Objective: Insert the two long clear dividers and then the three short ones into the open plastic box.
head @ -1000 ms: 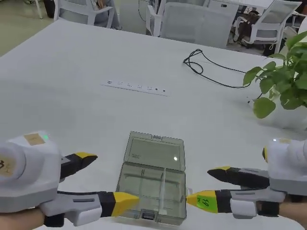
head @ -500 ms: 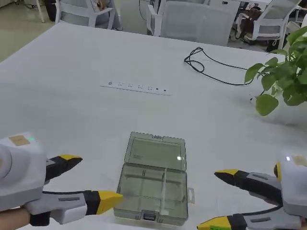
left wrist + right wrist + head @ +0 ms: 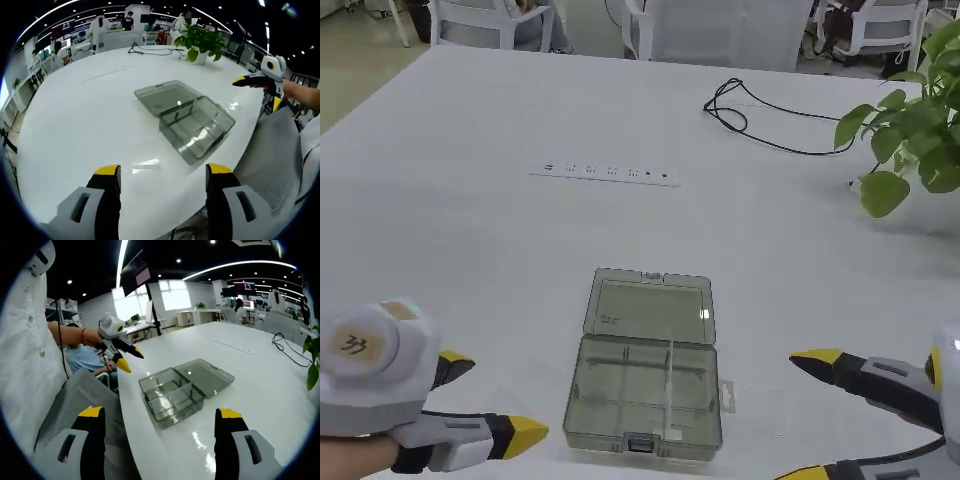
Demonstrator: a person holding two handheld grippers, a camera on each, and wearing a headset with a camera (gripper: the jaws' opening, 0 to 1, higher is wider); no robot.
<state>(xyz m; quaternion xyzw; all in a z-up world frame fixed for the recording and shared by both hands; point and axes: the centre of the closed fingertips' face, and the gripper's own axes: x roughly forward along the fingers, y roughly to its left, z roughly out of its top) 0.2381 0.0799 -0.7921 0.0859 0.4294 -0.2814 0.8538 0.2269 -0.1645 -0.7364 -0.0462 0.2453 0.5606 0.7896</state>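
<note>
The open clear plastic box (image 3: 620,405) lies on the white table near its front edge, with its lid (image 3: 650,305) folded flat behind it. Clear dividers (image 3: 670,385) stand inside and split it into compartments; how many there are I cannot tell. My left gripper (image 3: 505,398) hovers open left of the box, holding nothing. My right gripper (image 3: 795,418) is open to the right of the box, also with nothing in it. The left gripper view has the box (image 3: 195,122) ahead of my open left gripper (image 3: 162,170). The right gripper view shows the box (image 3: 172,395) beyond my open right gripper (image 3: 159,413).
A small clear piece (image 3: 727,397) lies against the box's right side. Farther back are a white power strip (image 3: 607,172), a black cable (image 3: 750,110) and a potted plant (image 3: 915,120) at the right. Chairs (image 3: 720,30) line the far edge.
Both grippers have drawn back from the box, the left one down and leftward, the right one down and rightward. The box has stayed in place.
</note>
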